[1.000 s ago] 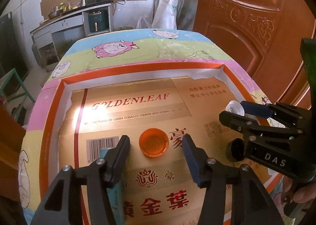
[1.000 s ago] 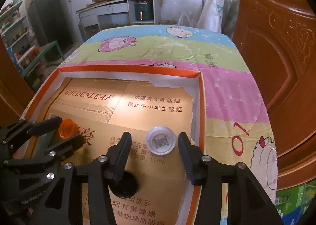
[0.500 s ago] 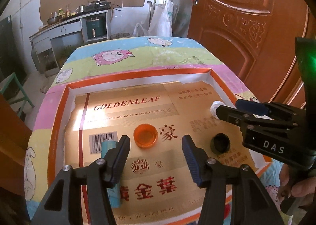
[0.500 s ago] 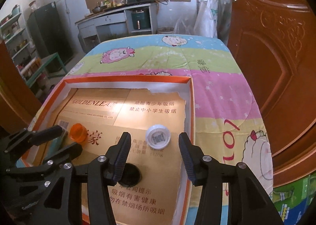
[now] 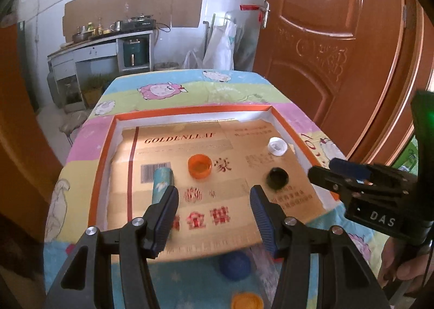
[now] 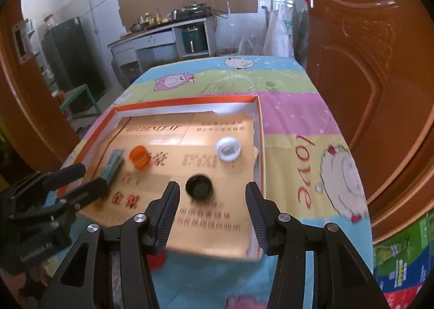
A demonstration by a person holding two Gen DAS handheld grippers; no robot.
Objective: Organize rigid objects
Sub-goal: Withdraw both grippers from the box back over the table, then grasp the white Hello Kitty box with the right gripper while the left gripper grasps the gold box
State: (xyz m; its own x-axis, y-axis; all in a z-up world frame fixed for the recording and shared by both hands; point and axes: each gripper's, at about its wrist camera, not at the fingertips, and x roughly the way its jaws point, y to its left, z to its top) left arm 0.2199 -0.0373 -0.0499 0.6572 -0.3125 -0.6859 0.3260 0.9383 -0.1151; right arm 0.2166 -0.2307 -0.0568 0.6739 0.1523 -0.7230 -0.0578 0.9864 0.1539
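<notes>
Currently your left gripper (image 5: 214,216) and right gripper (image 6: 213,212) gape, holding nothing. Four pieces already sit in the tray (image 5: 107,146); a blue cap (image 5: 235,265) and orange cap (image 5: 247,301) remain outside its near edge.

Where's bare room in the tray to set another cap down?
Free: the far strip of the tray over the GOLDENLEAF print, and the near red-lettered patch below the orange cap. Crowded: the middle row, teal tube, orange cap, black cap, white cap.
</notes>
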